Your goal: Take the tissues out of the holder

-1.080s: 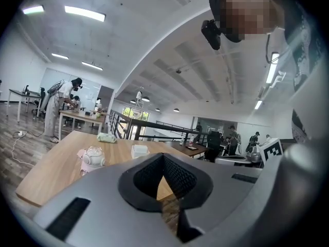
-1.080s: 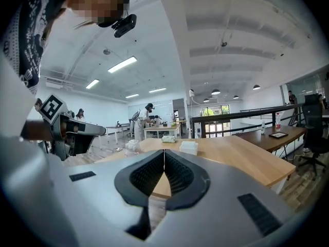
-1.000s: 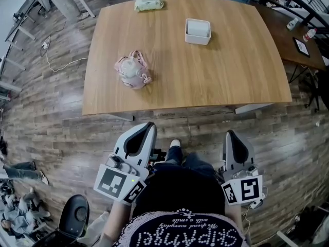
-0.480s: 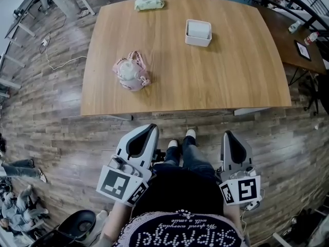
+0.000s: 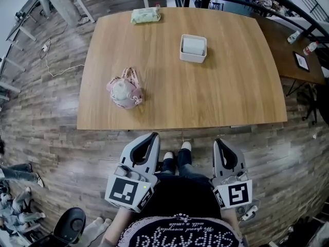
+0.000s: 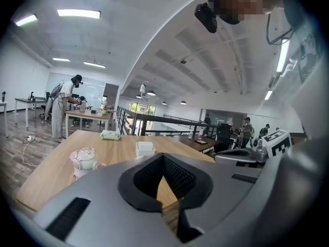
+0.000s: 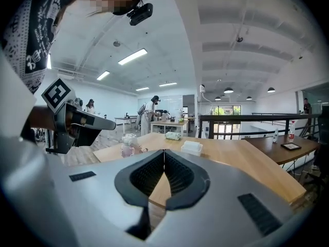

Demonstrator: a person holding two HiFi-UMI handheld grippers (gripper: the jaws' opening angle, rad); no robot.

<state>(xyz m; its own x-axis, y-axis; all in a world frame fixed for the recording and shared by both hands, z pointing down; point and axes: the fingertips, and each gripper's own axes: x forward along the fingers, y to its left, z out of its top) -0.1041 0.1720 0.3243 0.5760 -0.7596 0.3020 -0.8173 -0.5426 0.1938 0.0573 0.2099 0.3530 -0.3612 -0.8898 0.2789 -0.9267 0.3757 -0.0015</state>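
Indoors, left claw (image 5: 153, 135) and right claw (image 5: 217, 141) hang closed before the wooden table (image 5: 231, 76).

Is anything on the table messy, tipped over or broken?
Nothing stands out. The white tissue holder, the pink pot and the green packet all sit upright on the wooden table, apart from each other, with nothing spilled.
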